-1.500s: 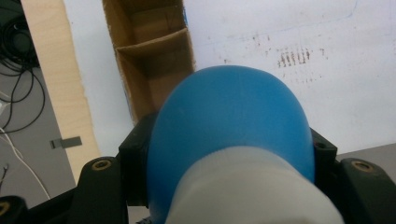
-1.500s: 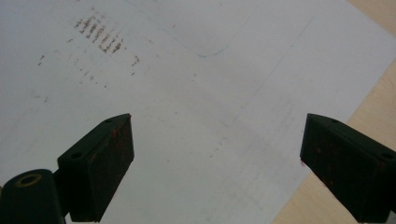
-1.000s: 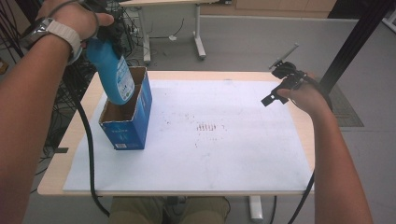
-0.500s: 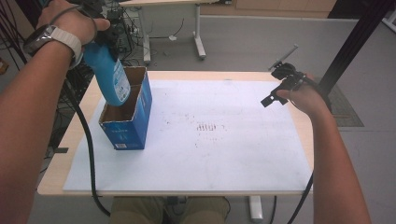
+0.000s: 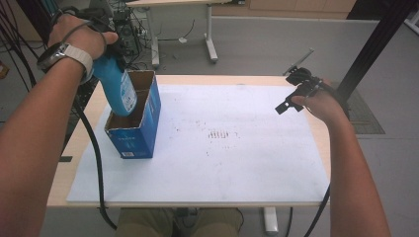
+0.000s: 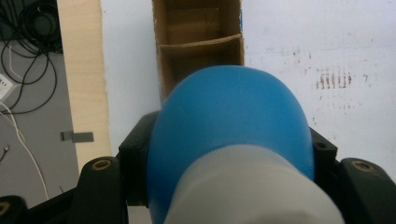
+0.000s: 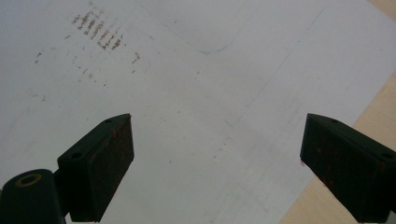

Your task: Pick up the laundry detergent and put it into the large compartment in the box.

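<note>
My left gripper (image 5: 111, 58) is shut on a blue bottle (image 5: 117, 85) with a pale cap end, held at a slant. The bottle's lower end dips into the open top of a blue cardboard box (image 5: 137, 134) at the table's left. In the left gripper view the bottle (image 6: 229, 116) sits between the black jaws of that gripper (image 6: 229, 156), with the box (image 6: 201, 42) and its cardboard divider beyond. My right gripper (image 5: 292, 92) hovers over the table's right side, open. In its own view that gripper (image 7: 217, 158) has wide jaws with nothing between them.
A white mat (image 5: 232, 163) covers most of the wooden table (image 5: 322, 143), with faint brown marks (image 5: 217, 134) near its middle. Cables and another desk's legs (image 5: 211, 47) lie beyond the far edge. A black post (image 5: 375, 44) stands at the right.
My left hand has come down with the bottle, whose lower end now sits deeper in the box. The right hand has stayed still.
</note>
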`<state>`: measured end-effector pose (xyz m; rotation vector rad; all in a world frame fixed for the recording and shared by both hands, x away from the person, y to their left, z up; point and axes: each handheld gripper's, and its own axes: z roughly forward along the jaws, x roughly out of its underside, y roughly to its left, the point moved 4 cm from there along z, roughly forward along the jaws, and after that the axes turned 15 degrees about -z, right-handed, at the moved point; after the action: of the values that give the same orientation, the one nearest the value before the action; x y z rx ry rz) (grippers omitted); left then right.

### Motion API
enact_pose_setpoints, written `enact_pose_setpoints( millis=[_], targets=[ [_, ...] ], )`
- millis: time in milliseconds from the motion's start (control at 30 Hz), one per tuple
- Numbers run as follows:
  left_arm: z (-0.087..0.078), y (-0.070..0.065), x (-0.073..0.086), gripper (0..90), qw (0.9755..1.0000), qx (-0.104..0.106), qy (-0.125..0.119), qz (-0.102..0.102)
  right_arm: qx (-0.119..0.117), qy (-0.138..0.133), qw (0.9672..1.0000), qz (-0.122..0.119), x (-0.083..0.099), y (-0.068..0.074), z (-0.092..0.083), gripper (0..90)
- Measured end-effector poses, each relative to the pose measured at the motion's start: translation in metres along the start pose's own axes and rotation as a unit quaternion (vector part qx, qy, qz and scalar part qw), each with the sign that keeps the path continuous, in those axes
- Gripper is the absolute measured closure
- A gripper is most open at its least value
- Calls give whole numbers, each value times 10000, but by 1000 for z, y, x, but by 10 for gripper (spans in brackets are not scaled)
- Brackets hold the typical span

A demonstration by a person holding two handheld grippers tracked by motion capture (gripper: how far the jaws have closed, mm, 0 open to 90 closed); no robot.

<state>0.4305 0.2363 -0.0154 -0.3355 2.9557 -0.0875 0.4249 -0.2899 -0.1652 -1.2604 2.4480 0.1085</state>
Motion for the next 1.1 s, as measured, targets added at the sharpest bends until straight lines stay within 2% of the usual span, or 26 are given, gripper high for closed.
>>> enact_pose_setpoints(
  millis=[367,600,667,833,900,1100],
  targets=[
    [20,1,-2,378,10000,-54,0,3,-16,27,10000,34,0,-1,2,95],
    [35,1,-4,378,10000,-2,56,3,-40,31,10000,45,1,-2,5,95],
    [37,0,-4,378,10000,-2,0,22,-44,36,10000,49,2,-2,6,95],
    [46,0,-5,378,10000,-1,38,28,-51,41,10000,68,3,-4,6,95],
    [50,1,-3,378,10000,5,-30,33,-51,51,10000,62,3,-4,7,95],
    [65,-3,-3,378,9999,-114,29,101,-66,65,9999,77,3,-4,9,95]
  ],
)
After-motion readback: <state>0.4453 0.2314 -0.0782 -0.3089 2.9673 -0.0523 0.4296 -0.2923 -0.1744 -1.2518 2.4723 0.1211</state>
